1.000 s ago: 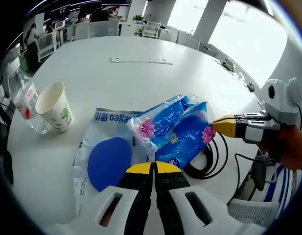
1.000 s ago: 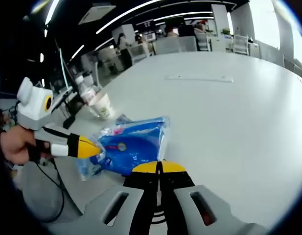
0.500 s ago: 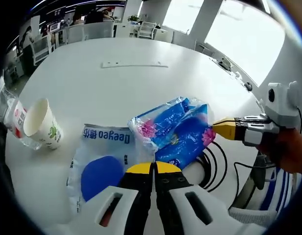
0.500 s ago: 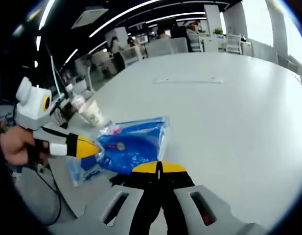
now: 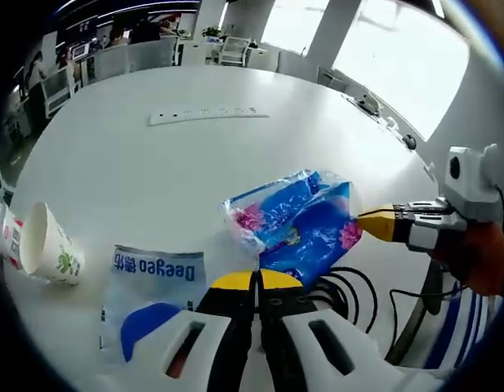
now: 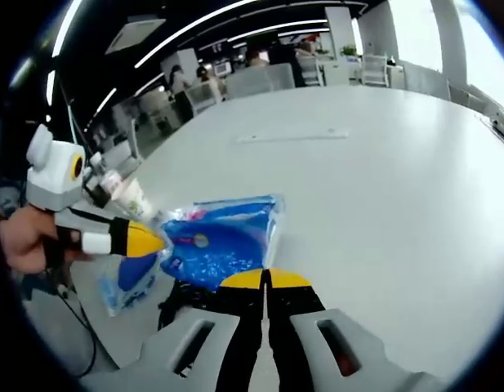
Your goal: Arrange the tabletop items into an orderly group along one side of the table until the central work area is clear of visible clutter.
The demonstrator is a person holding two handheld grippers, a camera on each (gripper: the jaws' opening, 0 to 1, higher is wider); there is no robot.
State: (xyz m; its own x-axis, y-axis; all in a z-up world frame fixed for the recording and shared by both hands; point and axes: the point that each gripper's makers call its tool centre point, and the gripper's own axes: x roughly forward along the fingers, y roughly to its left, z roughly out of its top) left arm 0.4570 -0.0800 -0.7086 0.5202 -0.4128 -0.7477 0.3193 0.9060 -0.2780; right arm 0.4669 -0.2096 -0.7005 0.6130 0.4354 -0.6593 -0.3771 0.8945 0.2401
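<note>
Blue plastic pack (image 5: pixel 296 224) looks light, crinkly, slippery; left gripper (image 5: pixel 253 282) and right gripper (image 6: pixel 266 279) pinch its edges, jaws closed, at 6 o'clock.

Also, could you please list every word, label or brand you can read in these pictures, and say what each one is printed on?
"Deegeo": as best it reads, blue letters on the clear plastic bag lying on the table.
Blue packet: print too small to read.
Paper cup: green mark, not readable.
Bottle: red label, not readable.

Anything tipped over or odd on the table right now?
Yes: the paper cup lies on its side by the table's left edge, next to a bottle. The blue pack is pinched between both tongs, left and right.
</note>
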